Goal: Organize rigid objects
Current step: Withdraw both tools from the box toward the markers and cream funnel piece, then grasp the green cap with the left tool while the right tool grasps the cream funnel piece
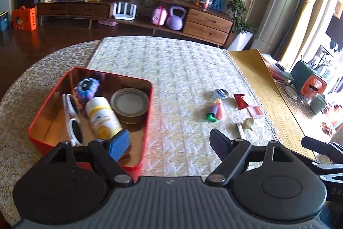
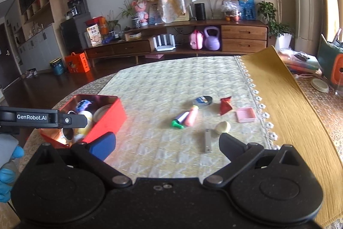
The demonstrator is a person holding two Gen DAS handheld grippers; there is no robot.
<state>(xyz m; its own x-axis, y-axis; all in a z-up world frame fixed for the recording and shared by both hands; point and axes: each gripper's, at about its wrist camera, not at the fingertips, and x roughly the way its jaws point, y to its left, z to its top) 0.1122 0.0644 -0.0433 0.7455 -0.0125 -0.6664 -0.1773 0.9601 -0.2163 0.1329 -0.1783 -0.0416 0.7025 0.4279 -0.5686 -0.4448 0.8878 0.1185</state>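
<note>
Right wrist view first, since that's where the only readable writing is: the left gripper (image 2: 72, 120) pokes in from the left edge with a white "GenRobot.AI" label on its black body, sitting right over the red tin (image 2: 107, 119). A blue-gloved hand (image 2: 8, 173) shows at the bottom left corner. There's print on boxes over on the far sideboard too, but I can't read any of it.

The right gripper (image 2: 167, 143) has its fingers (image 2: 103, 145) spread as wide as they go, nothing between them, just hovering over the quilted cloth on the bench (image 2: 278, 96). Just ahead lie a small metal bar (image 2: 207, 141), a cream round piece (image 2: 223, 127), a pink ribbed tray (image 2: 246, 114), a red packet (image 2: 225, 106), a pink tube (image 2: 191, 116) and a green-capped marker (image 2: 180, 120), all loose and near each other.

From the left wrist view, the left one's fingers (image 1: 120, 145) are released too, holding nothing. The blue pad hangs over the near end of the tin, where a white and yellow bottle (image 1: 103, 117), white sunglasses (image 1: 72, 117), a round metal lid (image 1: 129, 105) and a purple spotted toy (image 1: 88, 89) already sit.
</note>
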